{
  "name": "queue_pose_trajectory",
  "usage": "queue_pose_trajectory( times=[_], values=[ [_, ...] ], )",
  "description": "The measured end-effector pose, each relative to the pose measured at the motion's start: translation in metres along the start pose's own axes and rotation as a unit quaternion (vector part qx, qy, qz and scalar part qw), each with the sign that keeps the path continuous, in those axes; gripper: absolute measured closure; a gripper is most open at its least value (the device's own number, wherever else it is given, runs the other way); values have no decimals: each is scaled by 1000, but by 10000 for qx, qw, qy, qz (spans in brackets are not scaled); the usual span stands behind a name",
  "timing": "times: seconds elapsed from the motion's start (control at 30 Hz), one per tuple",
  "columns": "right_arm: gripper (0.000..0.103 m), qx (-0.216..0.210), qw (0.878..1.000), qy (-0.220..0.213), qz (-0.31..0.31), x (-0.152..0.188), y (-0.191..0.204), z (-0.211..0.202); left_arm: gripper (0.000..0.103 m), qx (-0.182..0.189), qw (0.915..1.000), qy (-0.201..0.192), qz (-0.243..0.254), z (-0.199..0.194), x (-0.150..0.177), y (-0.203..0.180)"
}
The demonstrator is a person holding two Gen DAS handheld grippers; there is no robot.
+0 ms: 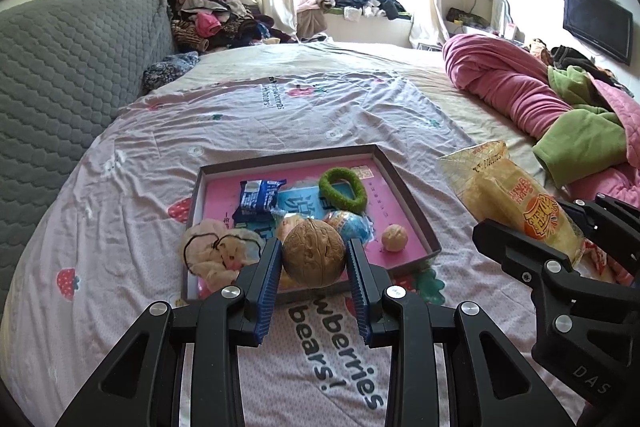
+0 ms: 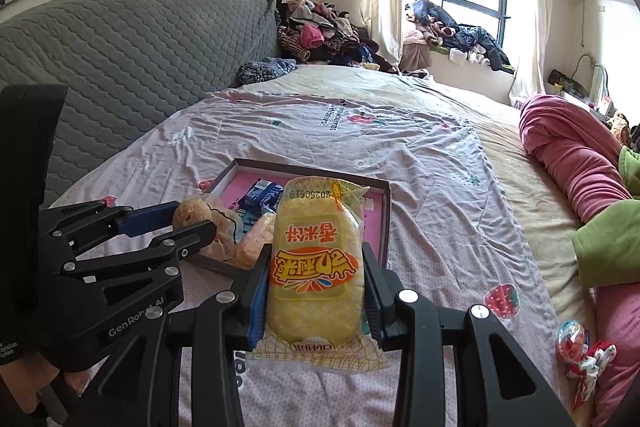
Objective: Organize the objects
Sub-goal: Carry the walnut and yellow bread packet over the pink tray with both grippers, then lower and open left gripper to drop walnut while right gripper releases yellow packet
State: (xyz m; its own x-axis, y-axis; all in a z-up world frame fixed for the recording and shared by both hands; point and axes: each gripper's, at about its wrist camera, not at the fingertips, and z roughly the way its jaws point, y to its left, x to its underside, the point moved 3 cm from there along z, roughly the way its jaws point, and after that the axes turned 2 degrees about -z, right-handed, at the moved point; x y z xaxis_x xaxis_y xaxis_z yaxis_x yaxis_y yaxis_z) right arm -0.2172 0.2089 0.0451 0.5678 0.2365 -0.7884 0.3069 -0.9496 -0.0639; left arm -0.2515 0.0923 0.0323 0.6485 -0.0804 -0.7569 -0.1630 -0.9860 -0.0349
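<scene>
In the left wrist view, the left gripper has its blue fingers squeezed on a brown walnut. The nut sits between them, held above the near edge of a shallow box. The box lies on the bed, which has a pink sheet with strawberries on it. Inside the box are a blue snack packet, a green fuzzy ring, a small pale ball, a round blue and yellow thing and a soft cream hair tie at the near left corner. On the right, the right gripper holds a yellow snack bag up in the air.

In the right wrist view, the right gripper has its fingers pressed on both sides of the yellow snack bag. The bag stands upright and hides part of the box behind it. On the left, the left gripper holds the walnut over the box's near left corner. A gloved hand grips its handle. Far right on the bed, a wrapped candy and a red and white bow lie by a pink blanket.
</scene>
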Motion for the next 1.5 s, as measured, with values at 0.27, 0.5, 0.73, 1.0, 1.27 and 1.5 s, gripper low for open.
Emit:
queue_pose_trajectory(
  times=[0.27,0.5,0.73,1.0,1.27,1.5],
  values=[
    [63,93,9999,105,-25,-10,-16,34,69,-67,10000,5,59,33,-21,3],
    [63,60,9998,204,-37,-11,-28,76,69,-116,9998,142,38,78,-22,11],
    [63,31,9995,309,-37,-11,-38,121,69,-178,9995,257,78,120,-19,14],
    [63,1,9987,504,-9,-6,-47,169,69,-214,9989,416,102,154,-9,18],
    [63,-5,9980,632,-38,2,-47,189,69,-264,9986,452,120,166,-2,21],
    [63,-17,9964,838,-84,7,-46,202,69,-276,9986,430,135,165,-1,18]
  ],
)
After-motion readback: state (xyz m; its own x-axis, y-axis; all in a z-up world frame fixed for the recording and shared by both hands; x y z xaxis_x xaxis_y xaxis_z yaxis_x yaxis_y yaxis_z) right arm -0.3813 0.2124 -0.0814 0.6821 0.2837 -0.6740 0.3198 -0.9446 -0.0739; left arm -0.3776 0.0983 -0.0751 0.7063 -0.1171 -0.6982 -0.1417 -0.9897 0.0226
